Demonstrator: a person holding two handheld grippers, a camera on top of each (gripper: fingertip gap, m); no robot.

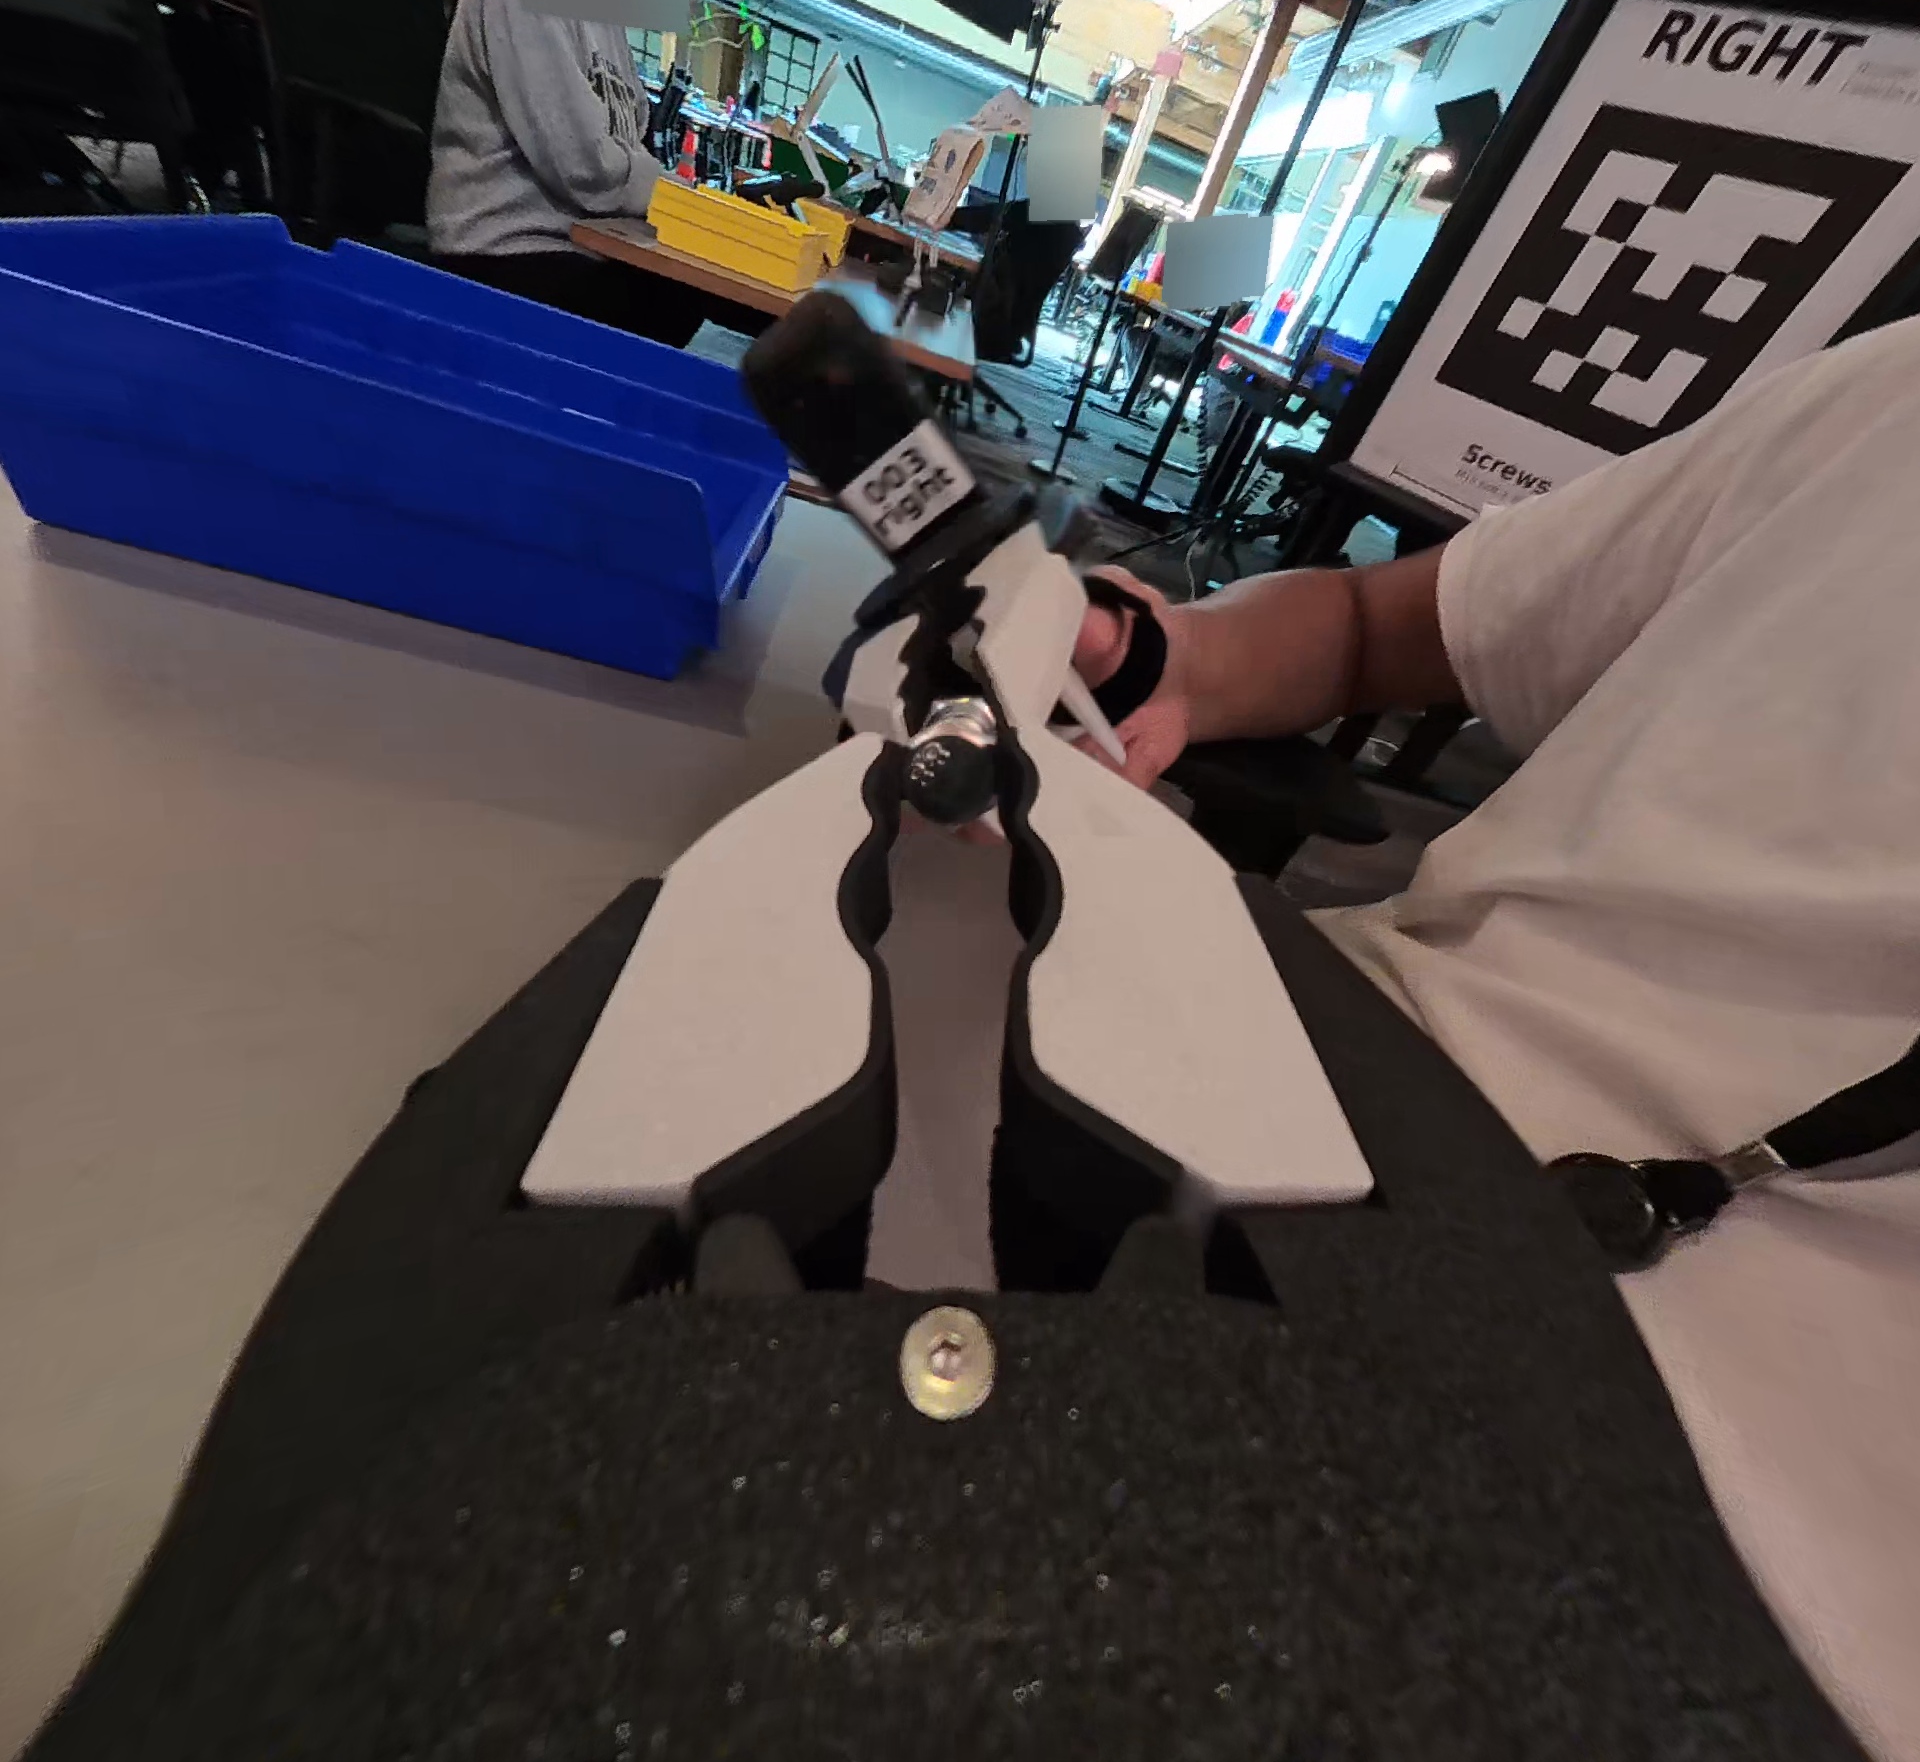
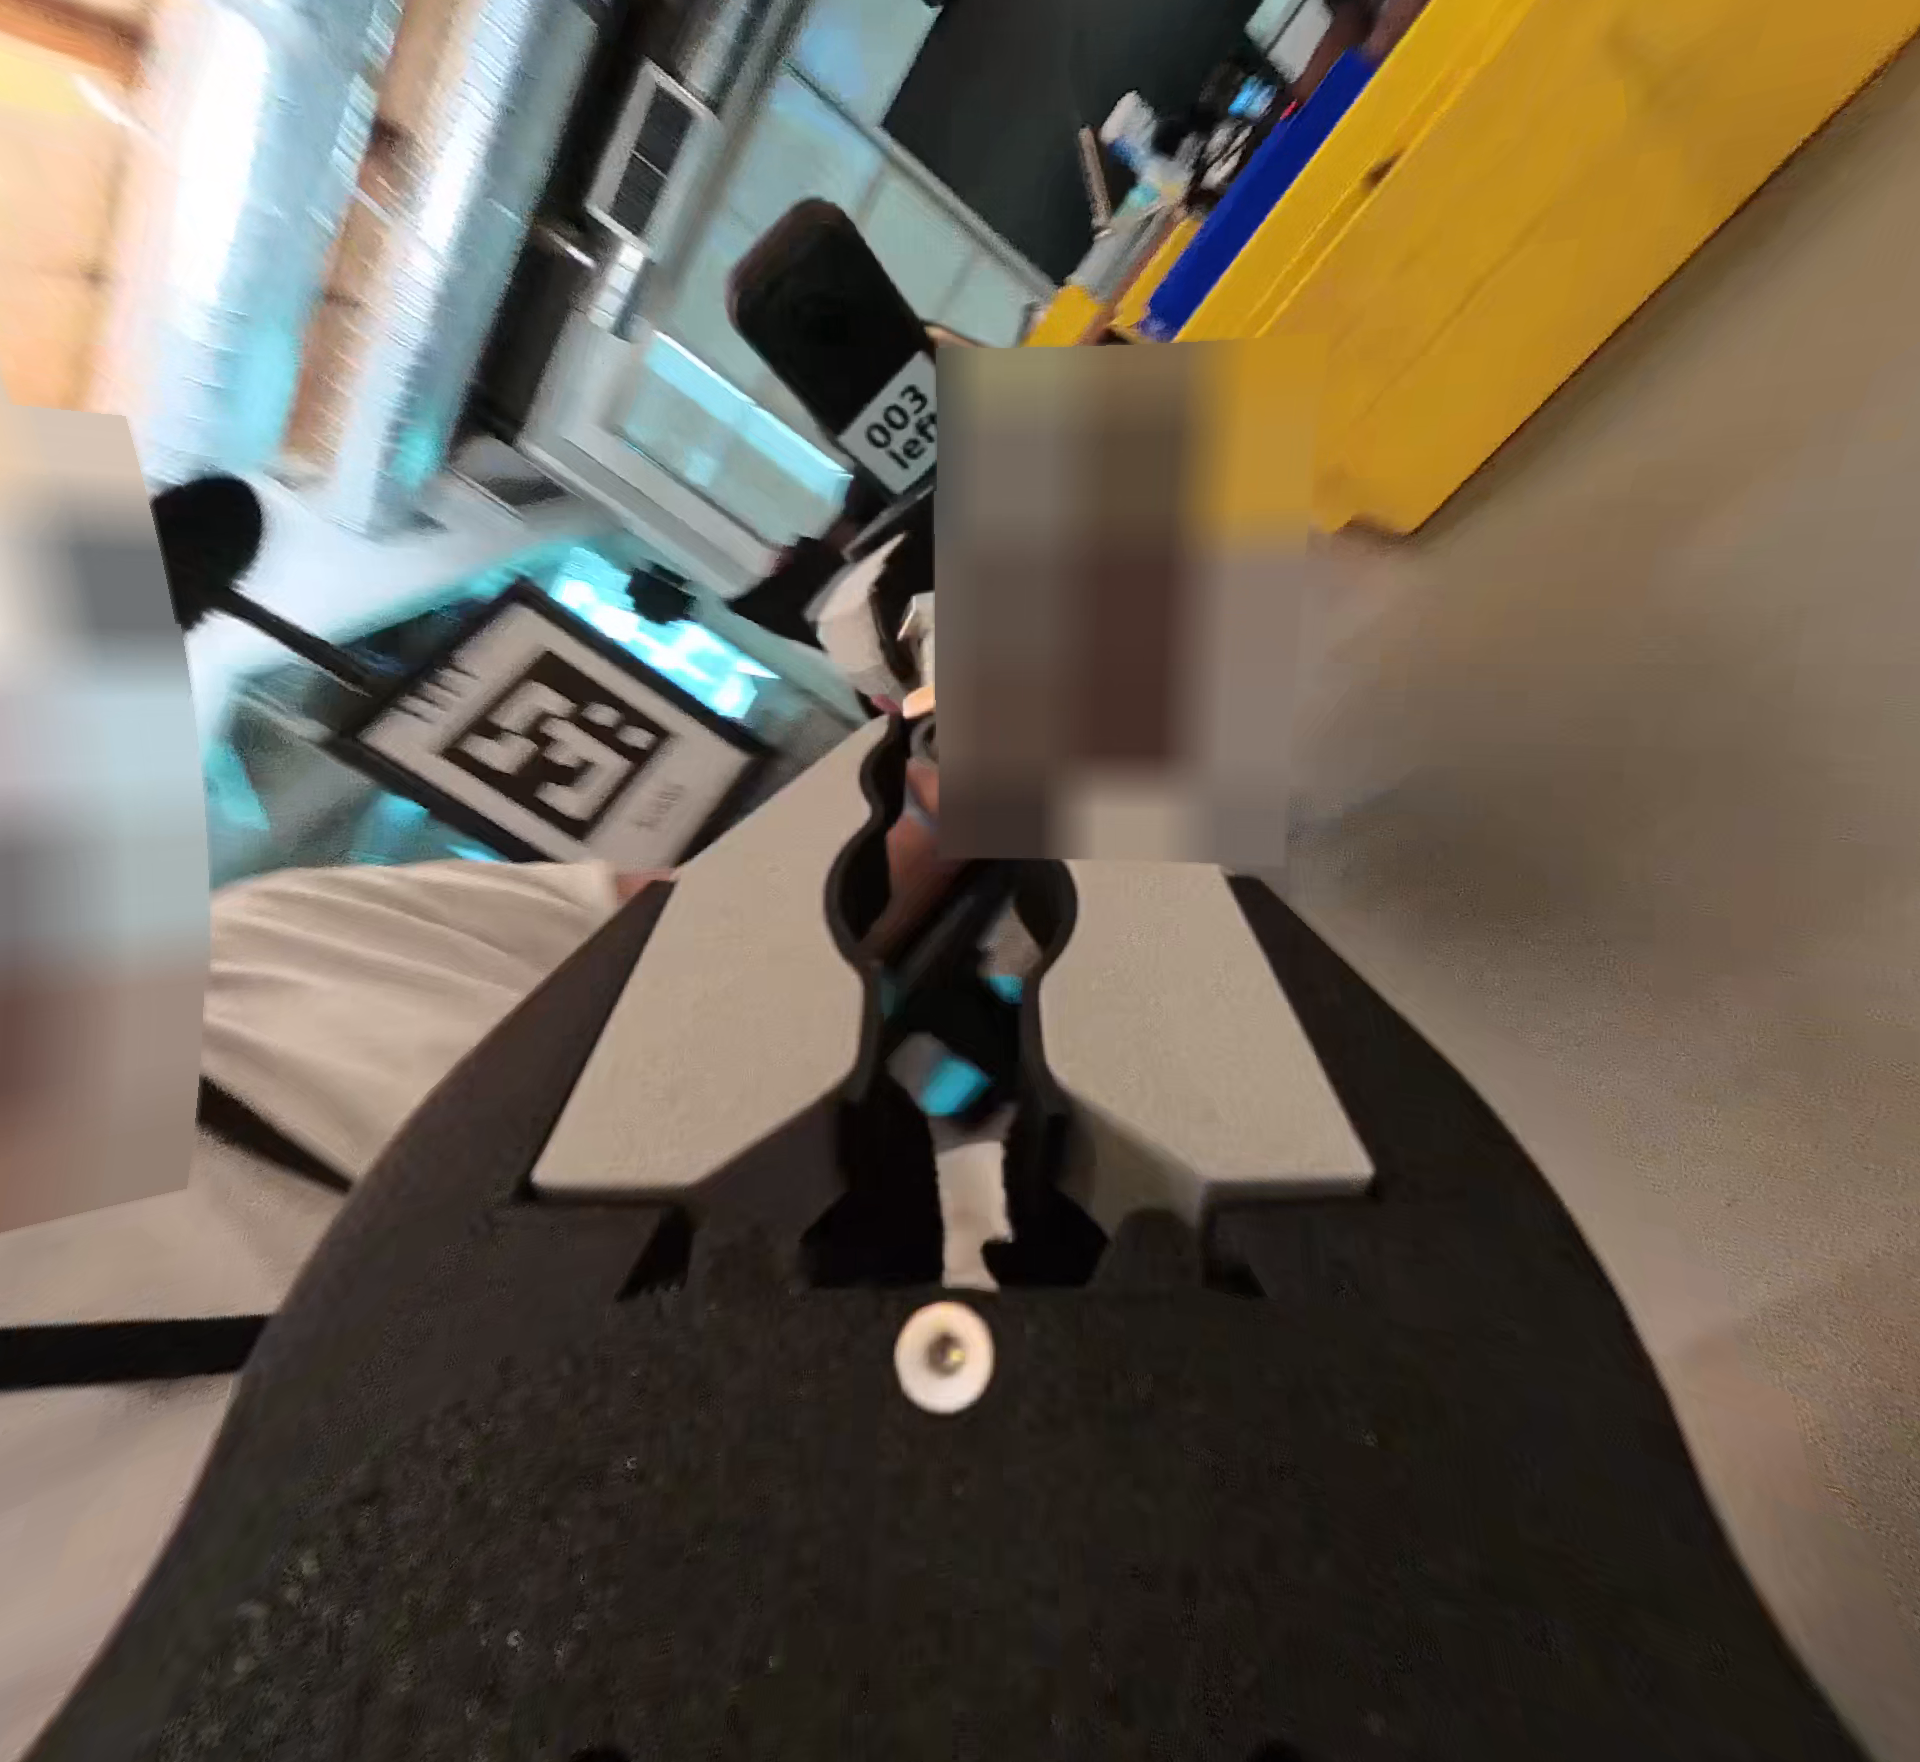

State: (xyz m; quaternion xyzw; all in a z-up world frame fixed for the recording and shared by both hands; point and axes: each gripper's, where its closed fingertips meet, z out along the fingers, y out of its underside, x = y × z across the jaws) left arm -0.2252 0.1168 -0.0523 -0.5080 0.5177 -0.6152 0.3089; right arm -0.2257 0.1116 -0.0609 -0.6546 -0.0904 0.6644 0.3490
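Left wrist view shows your left jaws point(image 1: 948, 782) drawn narrow on the dark, rounded head of a bolt point(image 1: 943, 787), with the black pads point(image 1: 881, 793) against its two sides. The bolt's long axis runs straight away from you, along the line of the fingers: beyond the dark head a bright metal nut point(image 1: 964, 713) sits on the shank. That far end lies between the tips of your right jaws point(image 1: 951, 689), which come in from the opposite side, tilted, so the two grippers meet nose to nose on the same part. The right tips stand narrow about the nut and seem to pinch it, though the pads there are partly hidden. Your hand point(image 1: 1148, 673) grips the right tool just behind.

In the right wrist view, a blurred patch covers one finger and the contact point, so that view settles nothing about the grip.

Outward, the pale bench point(image 1: 260, 881) lies below, with a blue bin point(image 1: 364, 424) to the left, well apart from the bolt. A framed marker board point(image 1: 1662, 258) stands to the right, and a yellow bin point(image 2: 1507, 206) shows along the bench edge in the right wrist view.
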